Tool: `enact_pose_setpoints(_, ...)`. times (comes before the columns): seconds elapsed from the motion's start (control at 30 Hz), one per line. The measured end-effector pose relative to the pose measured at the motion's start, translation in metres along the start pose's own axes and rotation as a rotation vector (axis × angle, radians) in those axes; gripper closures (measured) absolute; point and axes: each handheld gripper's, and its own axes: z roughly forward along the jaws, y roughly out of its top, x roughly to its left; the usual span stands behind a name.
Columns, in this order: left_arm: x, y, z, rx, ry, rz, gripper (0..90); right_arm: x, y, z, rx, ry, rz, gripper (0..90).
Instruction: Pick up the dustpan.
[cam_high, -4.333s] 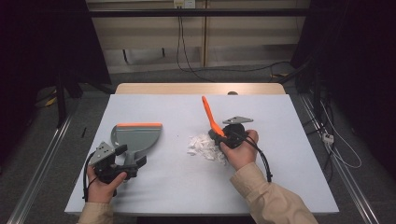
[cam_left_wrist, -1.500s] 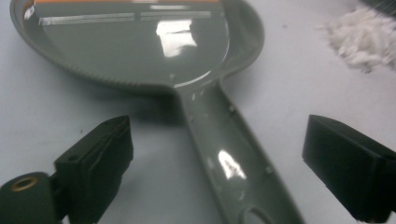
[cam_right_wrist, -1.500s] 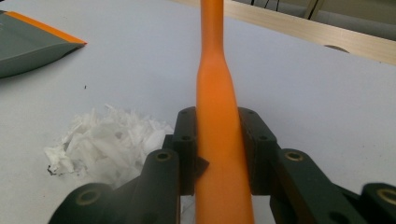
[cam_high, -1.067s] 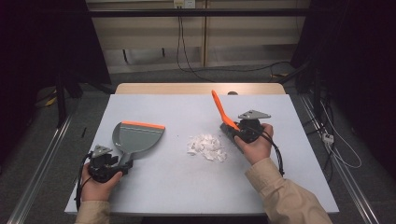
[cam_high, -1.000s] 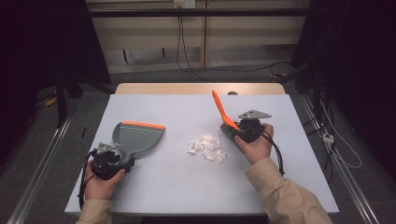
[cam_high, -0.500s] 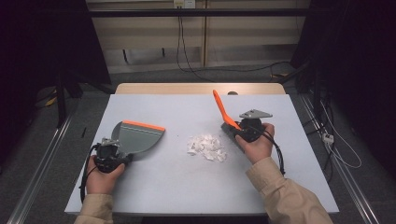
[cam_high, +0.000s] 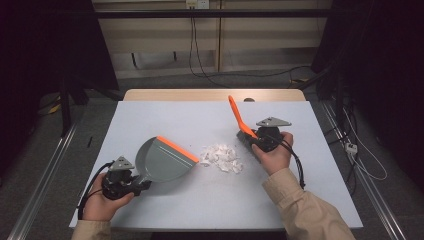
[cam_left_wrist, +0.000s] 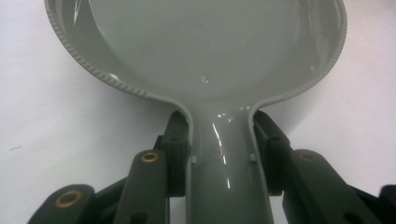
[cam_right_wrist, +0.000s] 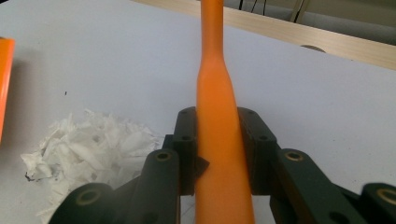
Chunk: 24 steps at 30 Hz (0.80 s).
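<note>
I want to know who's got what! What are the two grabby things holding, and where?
The left hand-held gripper clamps the grey dustpan by its handle. The right hand-held gripper clamps the orange brush handle near its lower end.

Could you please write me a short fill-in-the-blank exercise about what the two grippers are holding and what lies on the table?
1. The left gripper is shut on the handle of the grey ____.
2. The right gripper is shut on a brush whose handle is ____ in colour.
3. The white paper scraps lie between the dustpan and the ____ gripper.

Missing words: dustpan; orange; right
</note>
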Motion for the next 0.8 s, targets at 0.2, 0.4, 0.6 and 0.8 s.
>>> enact_pose_setpoints(0.2, -0.009, 0.001, 0.006, 0.046, -0.046, 0.08, 63.4, 0.005, -0.001, 0.004, -0.012, 0.003, -0.002, 71.7)
enact_pose_setpoints(0.4, -0.021, 0.004, 0.016, 0.088, -0.095, 0.131, 63.4, 0.012, -0.003, 0.012, -0.019, 0.021, -0.008, 71.7)
enact_pose_setpoints(0.6, -0.022, 0.004, 0.018, 0.091, -0.121, 0.147, 63.3, 0.015, -0.005, 0.018, -0.004, 0.024, -0.038, 71.4)
enact_pose_setpoints(0.8, -0.024, 0.007, 0.02, 0.097, -0.132, 0.151, 63.3, 0.018, 0.003, 0.015, 0.056, 0.059, -0.052, 66.1)
